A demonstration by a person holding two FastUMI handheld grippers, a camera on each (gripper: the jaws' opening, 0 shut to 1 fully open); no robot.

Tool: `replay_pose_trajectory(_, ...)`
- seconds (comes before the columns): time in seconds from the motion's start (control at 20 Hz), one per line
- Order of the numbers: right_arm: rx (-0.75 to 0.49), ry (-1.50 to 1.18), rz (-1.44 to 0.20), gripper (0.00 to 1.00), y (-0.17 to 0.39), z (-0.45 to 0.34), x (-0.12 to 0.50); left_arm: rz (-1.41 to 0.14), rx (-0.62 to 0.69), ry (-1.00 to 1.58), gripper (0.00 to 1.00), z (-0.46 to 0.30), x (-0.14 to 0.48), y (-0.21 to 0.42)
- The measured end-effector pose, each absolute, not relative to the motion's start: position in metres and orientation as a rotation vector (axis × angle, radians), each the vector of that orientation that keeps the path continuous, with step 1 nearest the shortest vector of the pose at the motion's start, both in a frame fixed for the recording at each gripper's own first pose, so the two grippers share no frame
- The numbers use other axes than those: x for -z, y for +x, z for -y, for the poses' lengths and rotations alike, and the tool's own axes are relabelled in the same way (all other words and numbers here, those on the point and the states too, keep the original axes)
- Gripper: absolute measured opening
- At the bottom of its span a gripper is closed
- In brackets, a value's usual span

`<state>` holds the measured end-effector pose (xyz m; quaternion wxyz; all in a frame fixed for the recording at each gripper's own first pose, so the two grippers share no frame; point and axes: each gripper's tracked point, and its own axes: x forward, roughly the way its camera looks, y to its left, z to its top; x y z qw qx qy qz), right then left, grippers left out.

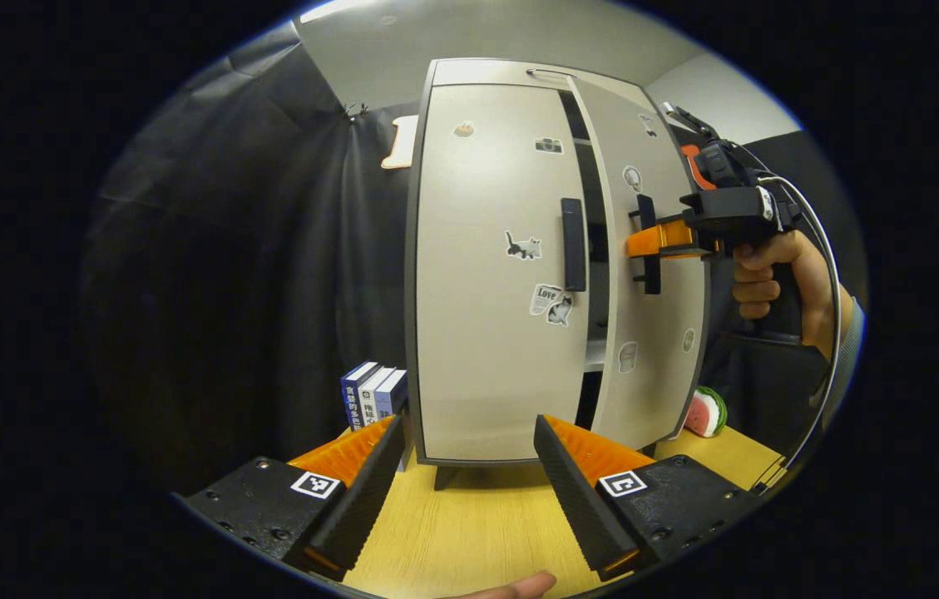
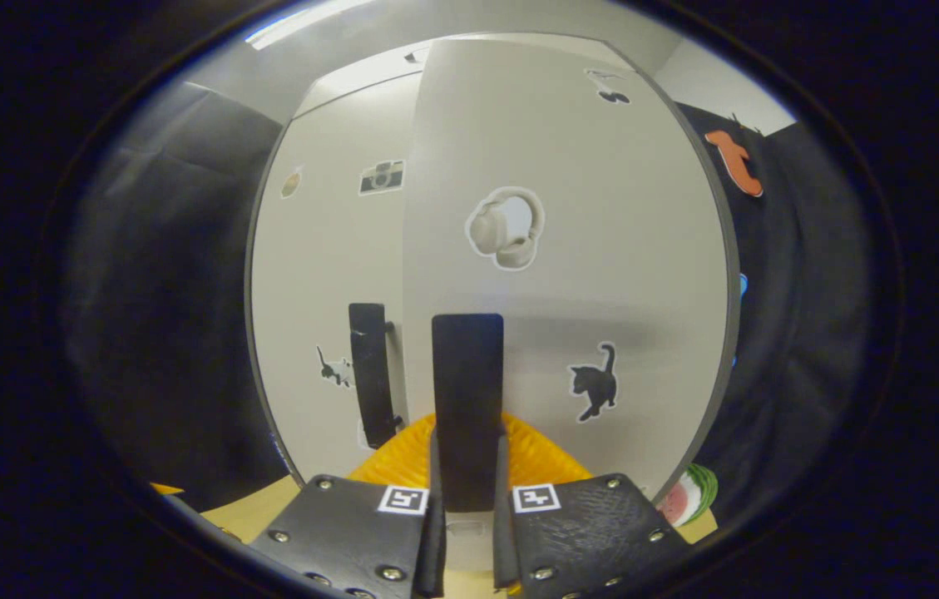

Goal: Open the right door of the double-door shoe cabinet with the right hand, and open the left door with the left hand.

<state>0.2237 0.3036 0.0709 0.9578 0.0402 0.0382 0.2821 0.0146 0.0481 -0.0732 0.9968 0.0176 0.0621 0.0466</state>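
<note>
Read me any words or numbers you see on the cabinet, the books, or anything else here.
"Love": on a sticker on the cabinet's left door, below the handle.
Book spines beside the cabinet: printed characters, too small to read.
Square coded markers on the grippers: patterns, not words.
Other stickers: pictures only.

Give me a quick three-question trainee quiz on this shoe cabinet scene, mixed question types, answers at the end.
1. True or false: the right door is ajar while the left door sits flush.
2. Which handle is the right gripper closed on? A) left door handle B) right door handle C) neither
3. Fill in: the left gripper hangs with its jaws ____ in front of the cabinet, above the wooden table.

Key: 1 true; 2 B; 3 open.
</note>
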Motion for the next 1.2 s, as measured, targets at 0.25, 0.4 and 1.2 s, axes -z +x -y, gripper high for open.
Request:
replay_pose_trajectory(0.25,-0.621,0.092,-0.092,0.23,0.216,-0.294,-0.071,-0.098,-0.099,0.030,0.97,-0.032,0.058,0.011)
replay_pose_trajectory(0.4,-0.637,0.102,-0.097,0.23,0.211,-0.291,-0.071,-0.116,-0.097,0.007,0.97,-0.025,0.062,0.013)
replay_pose_trajectory(1.2,-0.657,0.082,-0.107,0.23,0.185,-0.238,-0.068,-0.099,0.001,0.004,0.97,0.022,0.058,0.019)
